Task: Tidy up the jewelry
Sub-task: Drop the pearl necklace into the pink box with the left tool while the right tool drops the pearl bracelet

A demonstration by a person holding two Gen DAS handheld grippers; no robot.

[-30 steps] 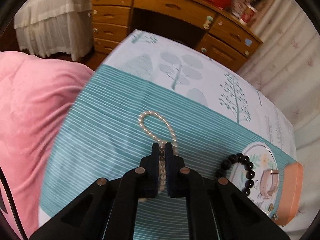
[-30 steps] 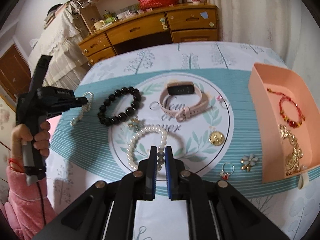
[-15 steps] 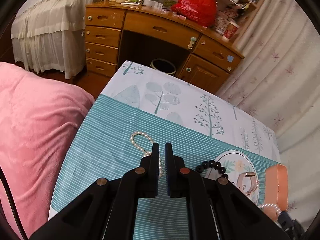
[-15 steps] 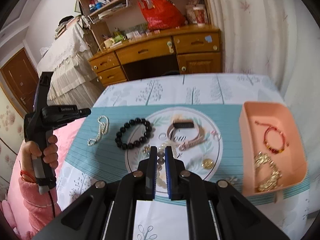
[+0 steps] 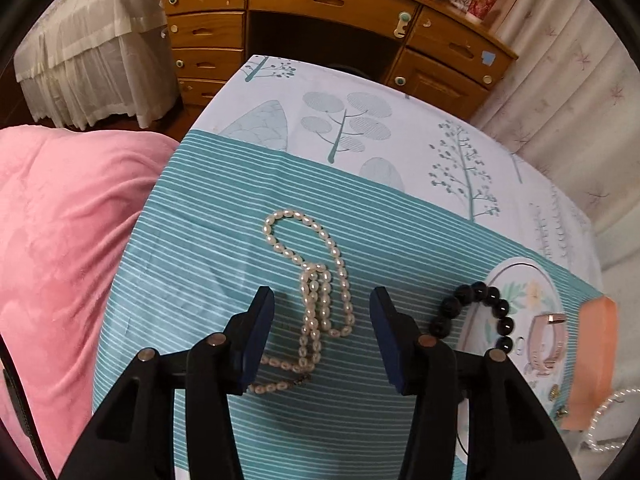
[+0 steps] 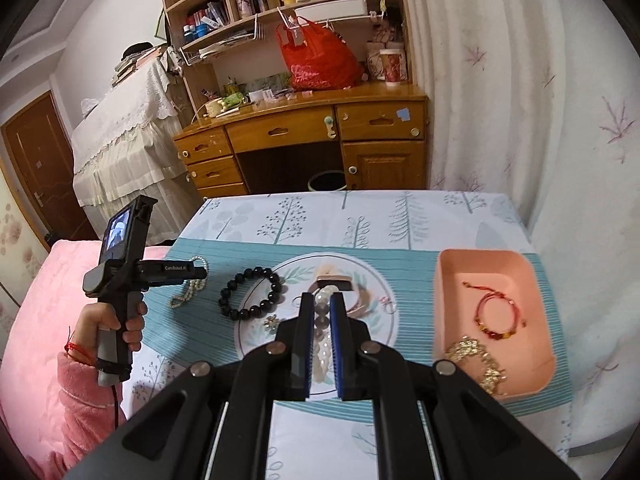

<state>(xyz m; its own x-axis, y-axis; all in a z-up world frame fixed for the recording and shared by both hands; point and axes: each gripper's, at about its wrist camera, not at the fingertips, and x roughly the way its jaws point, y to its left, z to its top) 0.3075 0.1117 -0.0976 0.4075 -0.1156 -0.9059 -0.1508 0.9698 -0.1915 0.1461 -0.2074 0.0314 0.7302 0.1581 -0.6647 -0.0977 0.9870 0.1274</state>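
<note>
L hand-held gripper (image 5: 322, 334): jaws standing wide apart, gripping nothing; hovering over the pearl necklace, one finger on each side of it.
Pearl necklace (image 5: 316, 300): lying loose & folded in loops on teal-striped part of worktop cloth (image 5: 192, 264), near L edge; from R wrist view showing just beyond the L gripper's tip (image 6: 188, 284).
R hand-held gripper (image 6: 321, 340): jaws nearly together, clamping a pearl bracelet (image 6: 325, 322) w/ big white & greyish beads; bracelet hanging betw. the pads, above the round printed patch of the cloth.
Black bead bracelet (image 6: 251, 293): lying flat betw. necklace & round patch, overlapping patch's edge; also in L wrist view (image 5: 476, 316).
Pink watch (image 5: 548, 340): lying on round patch, partly hidden behind R gripper in R view.
Pink tray (image 6: 536, 280): sitting on R side of worktop; holding red string bracelet (image 6: 494, 314) & gold chain piece (image 6: 476, 360), the two apart.
Small bits: gold-ish charm (image 6: 272, 323) just below black bracelet; too small to tell what.
Person's L hand (image 6: 114, 322): gripping L tool's handle, pink sleeve, red thread at wrist.
</note>
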